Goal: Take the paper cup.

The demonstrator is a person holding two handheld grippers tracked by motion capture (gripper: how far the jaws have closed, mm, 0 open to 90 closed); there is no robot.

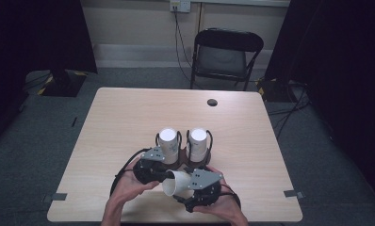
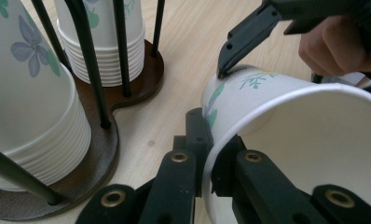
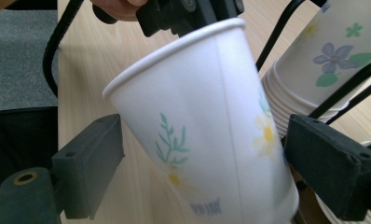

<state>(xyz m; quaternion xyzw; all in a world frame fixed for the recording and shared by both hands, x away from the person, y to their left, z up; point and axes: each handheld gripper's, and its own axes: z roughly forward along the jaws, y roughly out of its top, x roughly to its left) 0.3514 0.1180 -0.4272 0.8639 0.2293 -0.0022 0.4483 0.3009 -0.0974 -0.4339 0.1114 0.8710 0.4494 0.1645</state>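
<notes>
A white paper cup [image 1: 176, 182] with a flower print lies tilted on its side above the table's near edge. My left gripper [image 1: 164, 175] is shut on its rim; in the left gripper view the jaws [image 2: 210, 144] pinch the rim of the cup [image 2: 277, 107], one inside and one outside. My right gripper [image 3: 210, 163] is open, and its jaws stand either side of the cup [image 3: 207, 107] near its base, clear of the wall. One finger [image 2: 242, 39] of the right gripper rests by the cup's base.
Just beyond the grippers, a dark wooden holder [image 2: 141, 74] with black wire rods carries two stacks of upturned cups [image 1: 168, 141] [image 1: 198, 141]. The pale wooden table [image 1: 129, 122] has a cable hole [image 1: 212, 102] at the back. A black chair [image 1: 225, 56] stands behind it.
</notes>
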